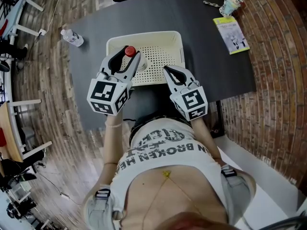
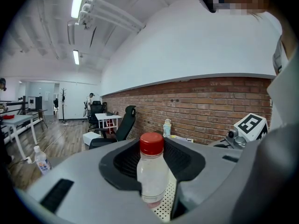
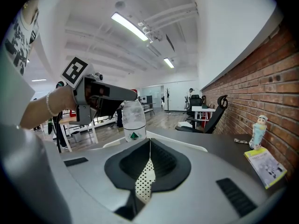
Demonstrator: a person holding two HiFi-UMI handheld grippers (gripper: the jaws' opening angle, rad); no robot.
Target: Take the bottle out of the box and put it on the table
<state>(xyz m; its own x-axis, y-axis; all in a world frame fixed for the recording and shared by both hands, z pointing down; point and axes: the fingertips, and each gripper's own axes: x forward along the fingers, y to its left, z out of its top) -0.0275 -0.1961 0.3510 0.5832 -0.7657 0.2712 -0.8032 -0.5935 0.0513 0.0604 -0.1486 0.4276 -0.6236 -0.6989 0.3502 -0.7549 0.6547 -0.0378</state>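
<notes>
Dark grey table (image 1: 201,51) on a wood-plank floor (image 1: 48,80), with a brick wall (image 2: 210,101) along the right side of a long office room – that is the setting. On it the bottle (image 1: 129,51) stands upright, long axis vertical and red cap on top, over the near-left part of the white perforated box (image 1: 144,34); whether its base touches the box's floor cannot be told. The left gripper (image 1: 127,57) has its jaws closed on the bottle just under the cap, the clear body hanging below them. The right gripper (image 1: 169,72) is just to the right, over the box's near rim, jaws drawn together with nothing between them. There are two grippers and one box. A second small bottle (image 1: 72,37) stands well apart at the table's far-left corner – two bottles in all. At the far-right corner lie one yellow-green booklet (image 1: 231,34) and, just beyond it, one small figurine (image 1: 231,5). One black office chair (image 2: 124,125) is at the table's far side, with white desks and more chairs farther back under ceiling strip lights.
</notes>
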